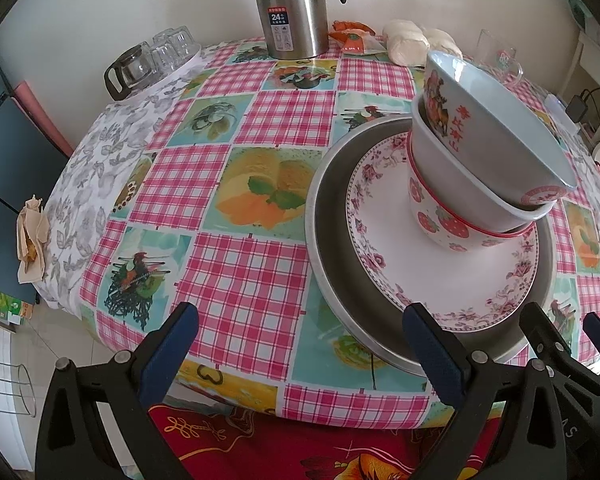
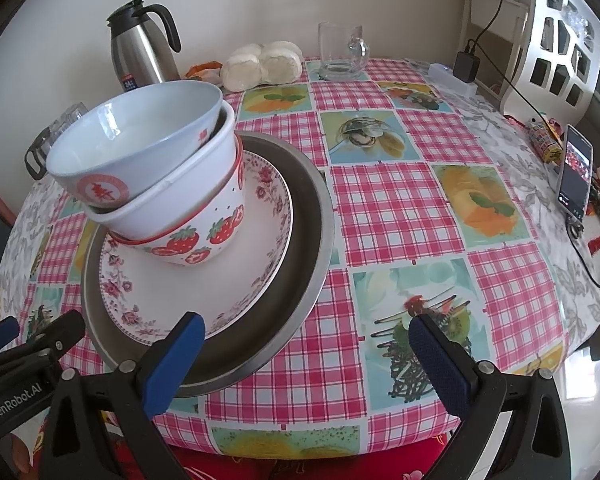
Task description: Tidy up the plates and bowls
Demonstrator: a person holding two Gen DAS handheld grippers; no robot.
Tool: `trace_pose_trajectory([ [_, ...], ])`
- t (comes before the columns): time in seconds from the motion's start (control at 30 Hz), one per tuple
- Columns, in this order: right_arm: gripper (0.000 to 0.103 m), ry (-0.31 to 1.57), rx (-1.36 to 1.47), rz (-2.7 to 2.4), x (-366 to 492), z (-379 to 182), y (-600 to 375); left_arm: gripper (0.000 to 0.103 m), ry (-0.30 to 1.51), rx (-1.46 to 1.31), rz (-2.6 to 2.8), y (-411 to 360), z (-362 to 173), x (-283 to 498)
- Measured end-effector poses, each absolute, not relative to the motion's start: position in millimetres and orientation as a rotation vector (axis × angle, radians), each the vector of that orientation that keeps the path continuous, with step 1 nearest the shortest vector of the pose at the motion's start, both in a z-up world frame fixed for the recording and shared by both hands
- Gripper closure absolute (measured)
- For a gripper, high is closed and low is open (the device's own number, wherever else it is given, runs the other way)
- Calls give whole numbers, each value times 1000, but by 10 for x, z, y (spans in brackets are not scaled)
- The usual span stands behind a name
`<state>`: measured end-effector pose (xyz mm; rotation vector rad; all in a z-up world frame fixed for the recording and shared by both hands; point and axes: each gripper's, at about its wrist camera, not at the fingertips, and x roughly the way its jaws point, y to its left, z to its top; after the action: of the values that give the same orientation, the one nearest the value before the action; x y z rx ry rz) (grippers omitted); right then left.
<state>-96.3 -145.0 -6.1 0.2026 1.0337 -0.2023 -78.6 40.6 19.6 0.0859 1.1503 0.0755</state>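
Note:
Three bowls stand nested on a floral plate (image 1: pixel 380 248) inside a round metal pan (image 1: pixel 326 240): a strawberry bowl (image 1: pixel 440 228) at the bottom, a white bowl (image 1: pixel 452 168) in it, and a tilted pale blue bowl (image 1: pixel 512 120) on top. My left gripper (image 1: pixel 304 346) is open at the table's front edge, left of the pan, holding nothing. My right gripper (image 2: pixel 308 354) is open too, in front of the pan (image 2: pixel 312 216) on its right side. In that view the plate (image 2: pixel 220 292) and blue bowl (image 2: pixel 140 132) lean left. Each gripper shows at the other view's edge.
At the back of the checked tablecloth (image 1: pixel 236 280) stand a steel thermos (image 1: pixel 292 8), steamed buns (image 2: pixel 264 64) and a glass mug (image 2: pixel 340 52). Glass cups and a small pot (image 1: pixel 152 60) are far left. A phone (image 2: pixel 576 172), a charger (image 2: pixel 466 66) and cables lie right.

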Motion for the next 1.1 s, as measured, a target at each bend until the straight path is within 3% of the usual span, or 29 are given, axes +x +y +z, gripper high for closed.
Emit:
trace_pose_trajectory([
  [1.1,0,1039,203,-200,-972,-89,-1447,2,1165,60,91,471,179,-759],
])
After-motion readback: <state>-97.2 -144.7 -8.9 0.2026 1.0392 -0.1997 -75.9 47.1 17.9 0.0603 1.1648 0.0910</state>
